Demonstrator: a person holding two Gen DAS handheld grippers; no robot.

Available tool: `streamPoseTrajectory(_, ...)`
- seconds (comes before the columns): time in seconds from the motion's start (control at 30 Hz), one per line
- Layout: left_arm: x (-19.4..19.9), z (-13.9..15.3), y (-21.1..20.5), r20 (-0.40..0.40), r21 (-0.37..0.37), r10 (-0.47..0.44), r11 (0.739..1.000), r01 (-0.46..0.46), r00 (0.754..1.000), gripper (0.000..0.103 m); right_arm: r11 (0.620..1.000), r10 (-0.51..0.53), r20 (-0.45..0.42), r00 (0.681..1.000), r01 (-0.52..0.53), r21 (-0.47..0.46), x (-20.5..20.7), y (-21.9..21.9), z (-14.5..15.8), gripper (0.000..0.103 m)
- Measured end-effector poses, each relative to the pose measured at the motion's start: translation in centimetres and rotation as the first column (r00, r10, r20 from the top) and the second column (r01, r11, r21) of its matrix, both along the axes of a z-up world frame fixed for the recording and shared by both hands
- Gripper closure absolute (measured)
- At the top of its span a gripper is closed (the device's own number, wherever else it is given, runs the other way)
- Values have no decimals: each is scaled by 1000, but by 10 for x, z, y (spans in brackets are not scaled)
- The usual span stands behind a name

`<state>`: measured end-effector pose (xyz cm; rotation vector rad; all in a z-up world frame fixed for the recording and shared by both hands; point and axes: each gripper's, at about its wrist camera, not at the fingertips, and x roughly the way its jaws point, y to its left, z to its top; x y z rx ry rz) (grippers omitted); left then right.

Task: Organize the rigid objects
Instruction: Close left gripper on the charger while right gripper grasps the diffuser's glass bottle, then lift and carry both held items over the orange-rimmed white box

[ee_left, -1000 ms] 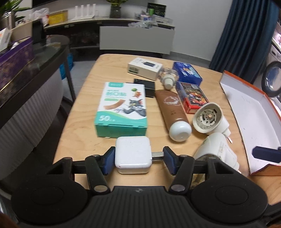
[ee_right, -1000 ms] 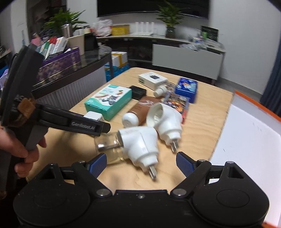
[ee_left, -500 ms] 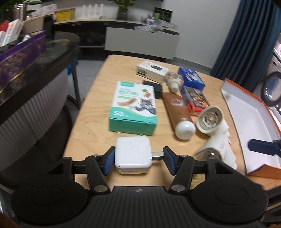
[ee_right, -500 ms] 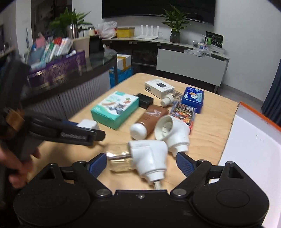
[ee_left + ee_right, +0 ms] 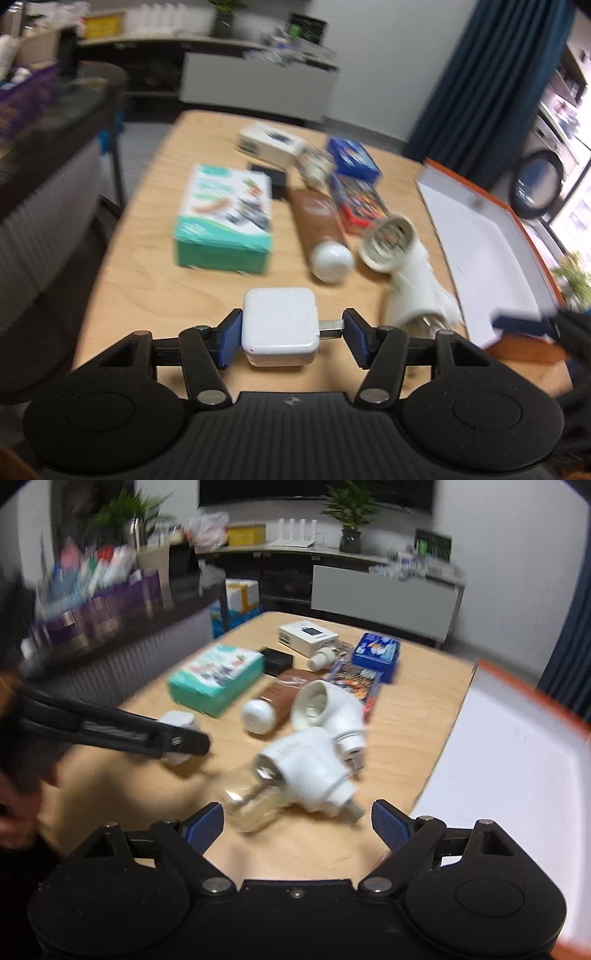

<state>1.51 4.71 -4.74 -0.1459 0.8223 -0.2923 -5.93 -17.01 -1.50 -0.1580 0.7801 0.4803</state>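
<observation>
The left gripper (image 5: 288,338) is clamped on a white square charger (image 5: 279,326), one pad against its body and the other against its metal prongs, held just above the wooden bench (image 5: 155,295). The right gripper (image 5: 297,821) is seen with jaws wide apart and nothing between them, above a white plug-in device (image 5: 308,766) lying on the bench beside the white-lined tray (image 5: 517,775).

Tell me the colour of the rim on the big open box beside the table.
Orange rim around a white inside; clearest in the left wrist view.
</observation>
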Motion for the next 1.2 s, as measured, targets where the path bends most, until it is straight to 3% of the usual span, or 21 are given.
streamPoseTrajectory(0.1, -2, 8, 7, 36, 22, 57, 998, -57, 998, 44, 986, -39, -108, 993, 56, 155, 5, 3, 2, 1)
streamPoseTrajectory(0.2, -6, 16, 12, 58, 40, 78, 996, -80, 995, 44, 935, -230, -217, 949, 277, 223, 22, 10, -4, 1)
streamPoseTrajectory(0.27, -9, 18, 17, 60, 36, 87, 995, -89, 994, 44, 870, -369, -279, 886, 435, 232, 32, 13, -9, 1)
streamPoseTrajectory(0.4, -13, 21, 21, 66, 38, 91, 995, -94, 994, 44, 825, -495, -241, 835, 538, 171, 54, 29, -24, 2)
streamPoseTrajectory(0.43, -15, 22, 21, 70, 45, 88, 995, -92, 994, 44, 826, -502, -239, 831, 543, 153, 59, 30, -28, 9)
streamPoseTrajectory(0.47, -15, 22, 20, 72, 52, 86, 995, -89, 994, 44, 830, -509, -221, 832, 542, 130, 60, 30, -32, 15)
streamPoseTrajectory(0.5, -16, 22, 20, 74, 55, 80, 995, -84, 994, 44, 840, -510, -172, 843, 531, 108, 58, 31, -32, 32)
streamPoseTrajectory(0.67, -21, 21, 14, 81, 56, 59, 996, -64, 995, 44, 879, -439, -145, 887, 458, 133, 46, 15, -33, 33)
streamPoseTrajectory(0.9, -27, 29, -3, 107, 61, 26, 998, -33, 994, 44, 918, -372, -19, 928, 370, 143, 15, 1, 3, 33)
streamPoseTrajectory(1.03, -30, 38, -19, 127, 61, 3, 998, -11, 992, 44, 920, -370, 66, 927, 356, 162, 1, -12, 29, 33)
streamPoseTrajectory(1.2, -28, 51, -48, 146, 63, -50, 997, 41, 988, 44, 906, -409, 141, 902, 383, 179, -8, -44, 58, 33)
